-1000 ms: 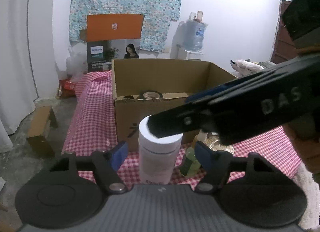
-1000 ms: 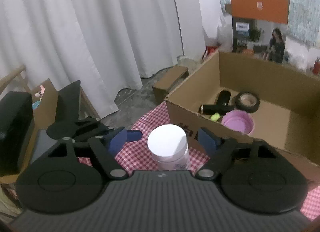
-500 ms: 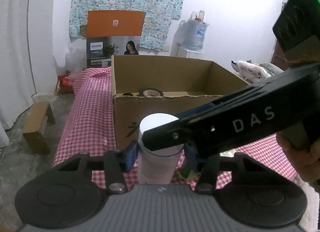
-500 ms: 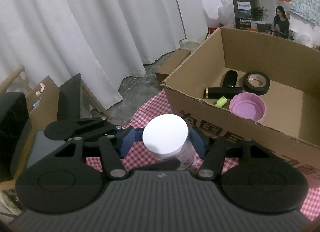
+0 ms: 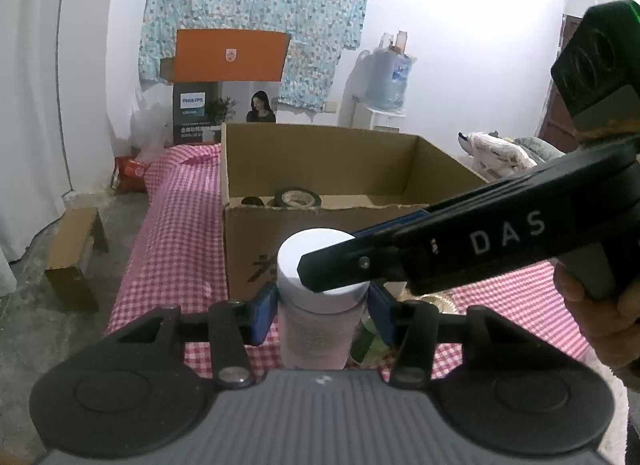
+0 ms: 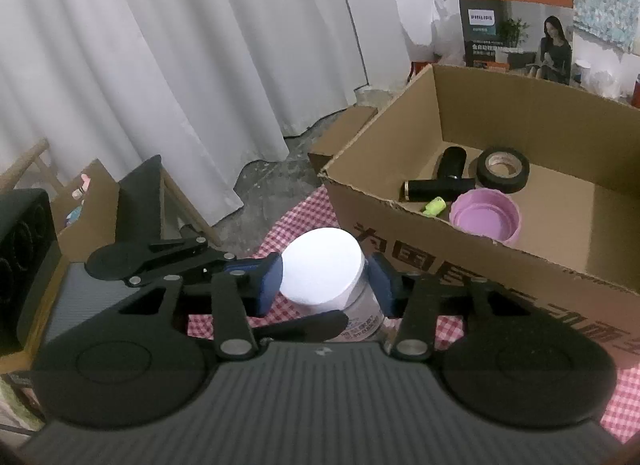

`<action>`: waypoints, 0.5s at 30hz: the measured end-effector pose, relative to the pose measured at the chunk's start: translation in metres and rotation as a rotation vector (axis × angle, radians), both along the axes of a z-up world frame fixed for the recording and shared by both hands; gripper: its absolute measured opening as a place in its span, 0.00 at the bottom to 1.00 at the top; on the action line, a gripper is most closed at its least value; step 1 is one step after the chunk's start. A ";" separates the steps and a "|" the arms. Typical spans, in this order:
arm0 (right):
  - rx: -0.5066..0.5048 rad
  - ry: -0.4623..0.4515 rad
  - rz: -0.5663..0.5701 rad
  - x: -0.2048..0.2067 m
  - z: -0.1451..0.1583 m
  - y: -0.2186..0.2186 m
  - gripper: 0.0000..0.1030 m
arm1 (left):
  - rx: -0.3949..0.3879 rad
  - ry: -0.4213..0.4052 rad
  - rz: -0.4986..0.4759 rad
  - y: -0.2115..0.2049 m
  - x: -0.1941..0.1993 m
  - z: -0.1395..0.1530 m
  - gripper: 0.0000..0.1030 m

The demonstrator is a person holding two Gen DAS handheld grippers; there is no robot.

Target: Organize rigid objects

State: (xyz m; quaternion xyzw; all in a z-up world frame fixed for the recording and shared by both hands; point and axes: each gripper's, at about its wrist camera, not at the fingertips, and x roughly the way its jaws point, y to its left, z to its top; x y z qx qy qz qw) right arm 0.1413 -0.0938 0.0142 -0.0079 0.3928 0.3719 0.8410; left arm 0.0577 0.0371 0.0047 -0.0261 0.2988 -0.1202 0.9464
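Where the left wrist view looks forward, the left gripper clamps the body of the white-capped jar, upright on checked cloth just before the cardboard box wall.

From the right wrist view, the right gripper is closing on the jar's smooth round cap, pads touching; the box interior has bare floor.

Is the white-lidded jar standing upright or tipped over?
Upright. The jar stands on the checked cloth in front of the cardboard box, its flat white lid on top.
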 end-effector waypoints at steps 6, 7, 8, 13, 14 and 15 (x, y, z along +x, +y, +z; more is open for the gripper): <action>0.029 -0.040 0.004 -0.010 0.018 -0.003 0.43 | 0.013 -0.045 0.006 0.000 -0.010 0.020 0.49; 0.035 -0.047 0.003 -0.012 0.022 -0.003 0.43 | 0.019 -0.055 0.006 0.000 -0.011 0.024 0.49; 0.044 -0.055 0.004 -0.013 0.026 -0.004 0.43 | 0.025 -0.068 0.006 0.000 -0.013 0.029 0.49; 0.079 -0.101 0.001 -0.020 0.050 -0.007 0.43 | 0.042 -0.118 0.000 -0.002 -0.013 0.050 0.48; 0.084 -0.110 -0.001 -0.021 0.055 -0.007 0.43 | 0.045 -0.129 -0.002 -0.003 -0.013 0.055 0.49; 0.091 -0.119 -0.002 -0.021 0.060 -0.008 0.43 | 0.048 -0.138 -0.005 -0.004 -0.011 0.059 0.49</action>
